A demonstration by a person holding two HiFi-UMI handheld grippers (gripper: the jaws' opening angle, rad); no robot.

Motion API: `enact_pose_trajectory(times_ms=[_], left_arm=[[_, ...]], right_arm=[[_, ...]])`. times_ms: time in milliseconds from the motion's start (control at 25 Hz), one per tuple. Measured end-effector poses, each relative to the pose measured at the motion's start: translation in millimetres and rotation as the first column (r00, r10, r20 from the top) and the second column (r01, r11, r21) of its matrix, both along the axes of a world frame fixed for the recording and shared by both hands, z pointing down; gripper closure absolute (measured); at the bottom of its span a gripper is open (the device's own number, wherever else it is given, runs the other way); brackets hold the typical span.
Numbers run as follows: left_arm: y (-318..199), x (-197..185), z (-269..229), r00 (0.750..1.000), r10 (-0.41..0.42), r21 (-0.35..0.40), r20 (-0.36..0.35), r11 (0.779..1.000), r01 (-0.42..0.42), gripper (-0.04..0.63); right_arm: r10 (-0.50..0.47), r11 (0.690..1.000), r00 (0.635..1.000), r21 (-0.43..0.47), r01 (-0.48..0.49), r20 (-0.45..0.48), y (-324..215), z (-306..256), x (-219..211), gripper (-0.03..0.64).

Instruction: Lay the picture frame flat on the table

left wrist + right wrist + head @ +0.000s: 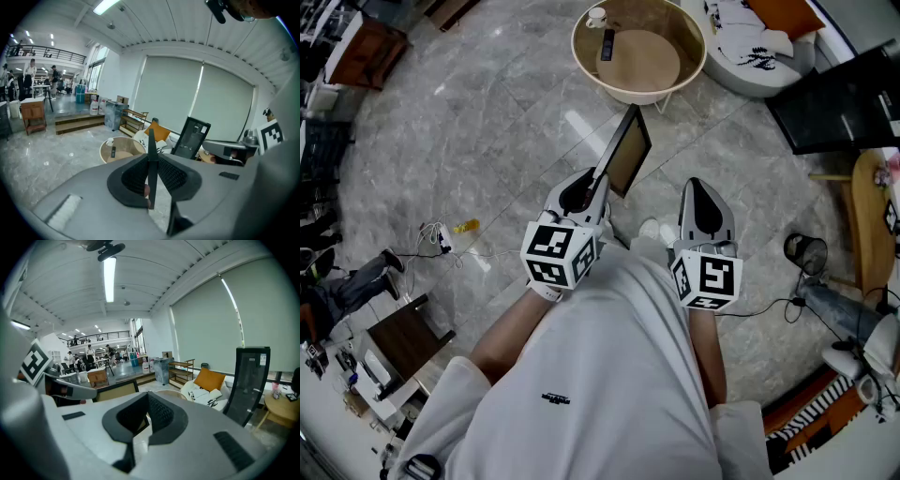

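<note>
The left hand-held gripper (596, 184) is clamped on the lower edge of the picture frame (628, 150); in the left gripper view the thin black edge of the frame (152, 159) stands upright between the pads. The frame hangs tilted in the air over the grey floor (487, 141), short of the near edge of the round tabletop (581, 58), not touching it. The right hand-held gripper (700, 189) is just beside it, its jaws slightly apart with nothing between them.

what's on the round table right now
A dark remote and a small white cup sit inside the round table's raised rim. What the cup holds cannot be seen.
</note>
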State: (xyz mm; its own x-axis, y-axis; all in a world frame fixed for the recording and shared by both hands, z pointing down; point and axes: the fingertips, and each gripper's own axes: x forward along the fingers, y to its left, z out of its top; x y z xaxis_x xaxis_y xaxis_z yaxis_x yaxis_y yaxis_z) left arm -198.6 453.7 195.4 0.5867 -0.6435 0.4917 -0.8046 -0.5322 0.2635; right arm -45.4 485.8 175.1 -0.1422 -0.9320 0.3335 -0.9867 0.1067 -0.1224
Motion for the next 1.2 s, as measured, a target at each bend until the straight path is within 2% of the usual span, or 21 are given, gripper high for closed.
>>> enact_pose_trajectory(times_ms=[280, 640, 880, 1200], left_arm=[[-11, -34, -7, 1.000, -0.023, 0.030, -0.005, 0.999, 0.023, 0.532], [-26, -64, -9, 1.000, 0.008, 0.062, -0.025, 0.998, -0.007, 0.532], [-50, -88, -9, 0.999, 0.025, 0.077, -0.033, 0.997, -0.023, 0.532], [-100, -118, -3, 0.998, 0.038, 0.070, -0.042, 0.997, -0.036, 0.532]], right_arm=[[0.003, 1.000, 1.000, -0.014, -0.003, -0.023, -4, 4, -22, 0.612], [0.014, 1.000, 1.000, 0.003, -0.014, -0.019, -4, 3, -46, 0.612], [0.037, 0.998, 0.999, -0.058, -0.039, -0.039, -15, 17, -55, 0.612], [0.070, 0.995, 0.996, -0.067, -0.073, -0.059, -50, 22, -72, 0.612]])
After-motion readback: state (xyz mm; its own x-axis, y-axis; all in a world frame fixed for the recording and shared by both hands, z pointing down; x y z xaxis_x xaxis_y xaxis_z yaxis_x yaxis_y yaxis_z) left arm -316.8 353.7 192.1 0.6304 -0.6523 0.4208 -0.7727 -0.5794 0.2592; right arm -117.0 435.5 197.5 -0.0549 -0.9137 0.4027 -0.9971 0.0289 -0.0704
